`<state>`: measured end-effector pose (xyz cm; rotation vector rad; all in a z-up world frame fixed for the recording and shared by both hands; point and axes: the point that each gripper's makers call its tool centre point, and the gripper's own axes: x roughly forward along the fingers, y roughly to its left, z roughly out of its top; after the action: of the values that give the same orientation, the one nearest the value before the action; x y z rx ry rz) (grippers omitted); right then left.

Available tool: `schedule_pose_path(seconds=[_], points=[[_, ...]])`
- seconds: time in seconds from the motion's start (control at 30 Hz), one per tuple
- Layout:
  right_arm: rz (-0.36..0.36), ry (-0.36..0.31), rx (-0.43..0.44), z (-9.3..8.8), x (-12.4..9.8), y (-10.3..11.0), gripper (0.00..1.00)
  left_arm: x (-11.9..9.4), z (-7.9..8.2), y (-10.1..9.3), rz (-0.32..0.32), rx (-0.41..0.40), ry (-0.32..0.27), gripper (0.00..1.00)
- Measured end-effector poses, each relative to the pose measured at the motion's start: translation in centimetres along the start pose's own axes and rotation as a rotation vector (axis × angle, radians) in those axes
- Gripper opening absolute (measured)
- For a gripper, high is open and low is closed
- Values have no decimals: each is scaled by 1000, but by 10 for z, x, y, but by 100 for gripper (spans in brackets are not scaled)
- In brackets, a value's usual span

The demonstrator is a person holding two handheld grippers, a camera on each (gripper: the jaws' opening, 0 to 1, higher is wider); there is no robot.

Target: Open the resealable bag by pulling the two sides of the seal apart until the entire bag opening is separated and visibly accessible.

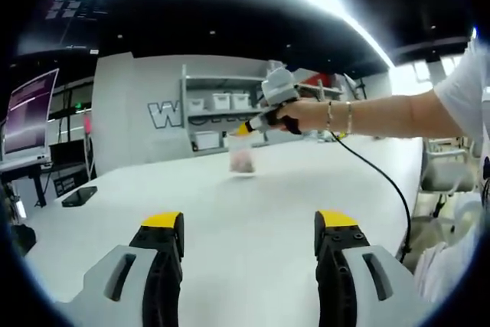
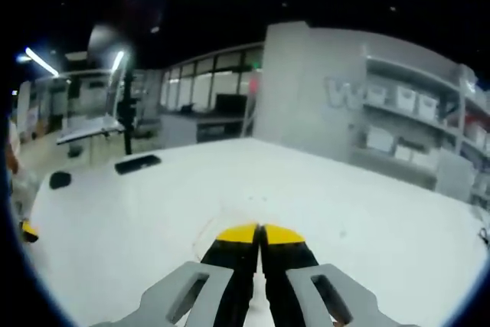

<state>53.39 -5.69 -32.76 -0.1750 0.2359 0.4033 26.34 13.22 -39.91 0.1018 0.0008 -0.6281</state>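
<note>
A small clear resealable bag [image 1: 242, 157] with something pinkish inside hangs by its top edge just above the white table [image 1: 230, 212]. The right gripper [image 1: 243, 129], held in a person's hand, is shut on that top edge. In the right gripper view its yellow-tipped jaws [image 2: 260, 233] are pressed together, and the faint outline of the bag [image 2: 205, 240] shows below them. My left gripper [image 1: 249, 223] stands open over the near part of the table, well short of the bag, with nothing between its jaws.
A flat black device [image 1: 79, 195] [image 2: 138, 163] lies on the table at the left. A black cable [image 1: 383, 178] trails from the right gripper across the table. Shelves with white bins [image 1: 218, 101] [image 2: 398, 97] stand behind. A monitor [image 1: 29, 112] is far left.
</note>
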Motion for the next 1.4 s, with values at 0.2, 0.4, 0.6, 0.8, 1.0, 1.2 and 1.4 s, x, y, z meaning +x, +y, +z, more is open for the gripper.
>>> schedule_pose_path(seconds=[0.2,0.4,0.6,0.8,1.0,1.2,1.4], points=[[-10,3,-1,3,10,-2,0,-1,0,1,2,-2,-1,69],[-25,6,-4,4,19,-4,0,-1,-2,1,1,-7,3,69],[-47,12,-5,5,25,-8,0,0,-5,0,-1,-6,11,69],[-55,17,-18,5,29,-10,0,0,-5,0,0,-6,9,68],[-76,22,-19,3,36,-15,0,-1,-5,0,2,-7,11,68],[-107,25,-48,3,42,-18,0,-1,-7,1,3,-6,16,68],[-102,37,-85,-5,50,-8,0,0,-9,-2,-4,-8,21,68]])
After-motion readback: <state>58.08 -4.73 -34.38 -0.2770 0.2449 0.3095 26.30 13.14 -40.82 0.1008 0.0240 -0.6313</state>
